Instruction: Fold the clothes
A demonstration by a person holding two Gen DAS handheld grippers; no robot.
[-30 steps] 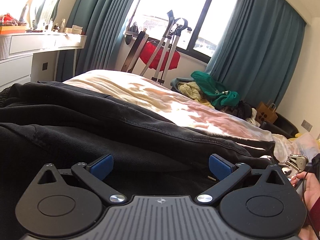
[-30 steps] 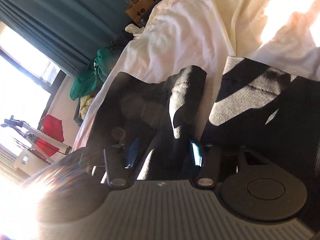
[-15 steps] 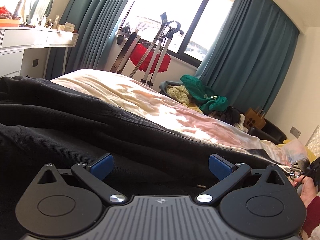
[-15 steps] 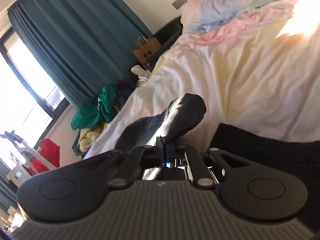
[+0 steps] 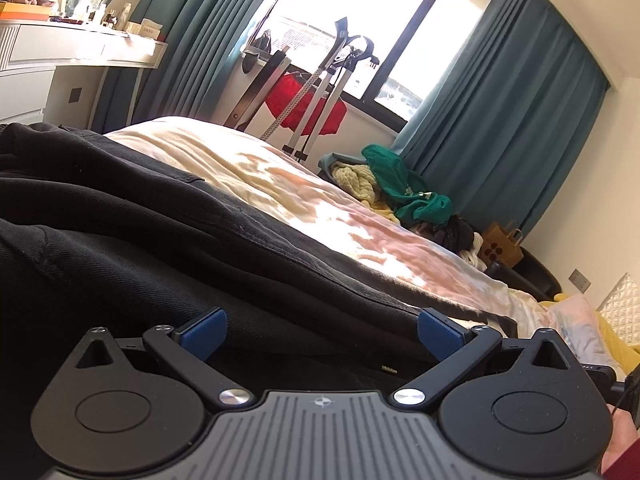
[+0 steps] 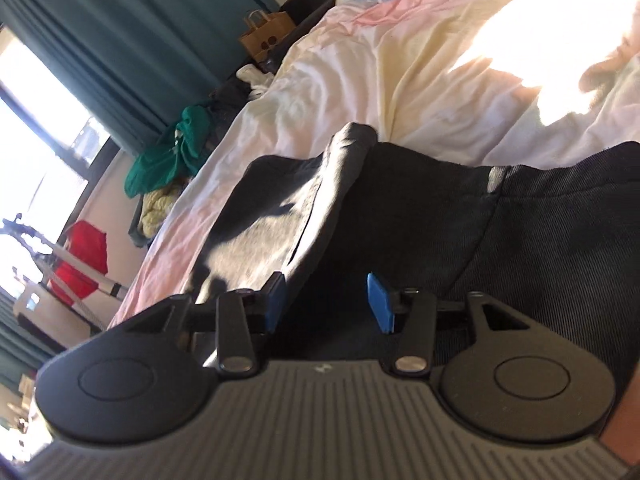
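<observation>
Right gripper (image 6: 326, 300) now open, black garment (image 6: 400, 208) released on bed (image 6: 420, 80); left gripper (image 5: 320, 330) still open; fold laid.

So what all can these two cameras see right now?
Garment: one, black, spread on the bed, right in front of both grippers.
Bed: one, pale cream and pink sheets, sunlit.
Clothes pile: one, green and yellow, beyond the bed by the curtains.
Paper bag: one, brown, beside the pile.
Curtains: teal, either side of the window.
Red cloth: one, under the window behind a metal stand.
Dresser: one, white, far left, small items on top.
Left gripper: blue pads, open, at the garment.
Right gripper: blue pads, open, over the garment.
</observation>
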